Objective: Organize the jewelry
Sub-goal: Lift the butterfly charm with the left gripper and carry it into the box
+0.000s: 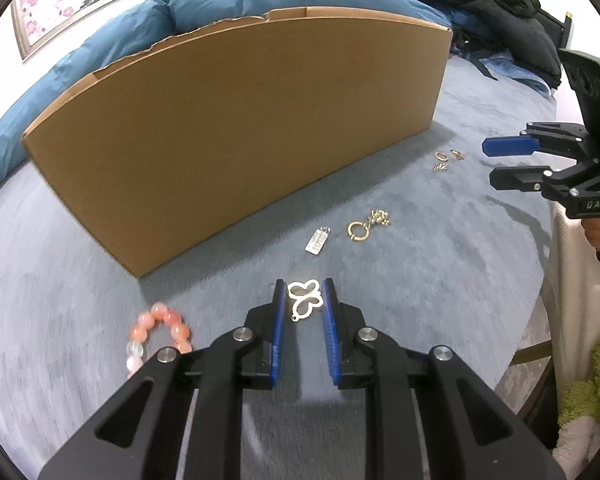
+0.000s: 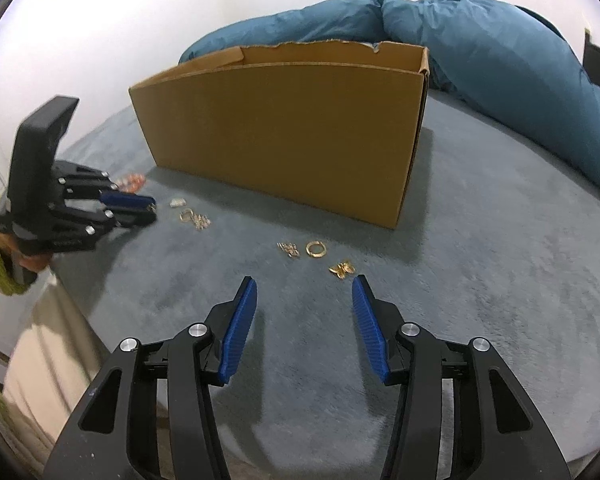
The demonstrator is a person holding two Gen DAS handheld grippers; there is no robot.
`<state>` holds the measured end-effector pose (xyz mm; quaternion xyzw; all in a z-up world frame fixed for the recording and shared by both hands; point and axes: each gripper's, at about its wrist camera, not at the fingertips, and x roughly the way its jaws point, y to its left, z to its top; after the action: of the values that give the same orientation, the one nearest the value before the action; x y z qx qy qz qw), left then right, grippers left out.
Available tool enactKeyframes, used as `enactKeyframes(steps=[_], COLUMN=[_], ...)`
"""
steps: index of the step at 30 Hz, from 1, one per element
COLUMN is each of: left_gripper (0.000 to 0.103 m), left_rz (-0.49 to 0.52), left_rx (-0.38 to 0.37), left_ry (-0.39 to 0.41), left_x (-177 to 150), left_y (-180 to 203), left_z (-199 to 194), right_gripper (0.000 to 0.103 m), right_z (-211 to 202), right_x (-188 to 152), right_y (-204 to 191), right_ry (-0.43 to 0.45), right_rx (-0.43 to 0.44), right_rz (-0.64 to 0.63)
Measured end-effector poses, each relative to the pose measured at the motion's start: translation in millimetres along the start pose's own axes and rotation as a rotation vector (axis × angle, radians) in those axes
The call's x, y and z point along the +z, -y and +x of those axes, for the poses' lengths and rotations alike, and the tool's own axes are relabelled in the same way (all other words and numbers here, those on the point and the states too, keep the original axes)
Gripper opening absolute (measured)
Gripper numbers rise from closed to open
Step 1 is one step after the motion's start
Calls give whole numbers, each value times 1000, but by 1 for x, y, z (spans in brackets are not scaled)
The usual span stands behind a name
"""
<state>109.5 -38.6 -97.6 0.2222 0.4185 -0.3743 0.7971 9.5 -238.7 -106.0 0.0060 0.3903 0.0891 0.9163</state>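
Your left tool (image 1: 305, 300) is closed on a white cut-out butterfly pendant (image 1: 305, 299), low over the grey bed (image 1: 440, 264) with the long cardboard box (image 1: 236, 136) walling off the far side and open cover between you and it. Your right tool (image 2: 304, 300) hangs with its jaws apart and nothing between them, clear bed ahead up to a gold butterfly charm (image 2: 342, 270). Counted: one pink bead bracelet (image 1: 158, 332), one silver tag (image 1: 316, 242), two gold rings (image 2: 315, 249) (image 2: 186, 214) and two small chain clusters (image 2: 289, 249) (image 2: 201, 222).
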Motion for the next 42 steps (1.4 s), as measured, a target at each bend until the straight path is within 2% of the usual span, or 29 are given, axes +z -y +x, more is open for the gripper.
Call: enactKeyframes(steps=[10,21,32,37,42], left_gripper=[16,16,16,16,16], left_rz=[-6,-15,7,15,46], left_rx=[6,2,29,39,54], left_ry=[3,10,42,83,170], left_x=[-3,-4,-1,4,20], left_y=[0,-1,8,13,21], left_z=[1,4,-11,-31,-71], right_gripper=[34,13,13,13,13], right_z=[14,35,10,-19,-53], right_x=[12,15,19,26,47], right_y=[13,26,29,25,15], right_ry=[-3,-66,-21,24,106], right_rx=[-25,63,47,18,31], right_rz=[-62,-89,-71,-85,-102])
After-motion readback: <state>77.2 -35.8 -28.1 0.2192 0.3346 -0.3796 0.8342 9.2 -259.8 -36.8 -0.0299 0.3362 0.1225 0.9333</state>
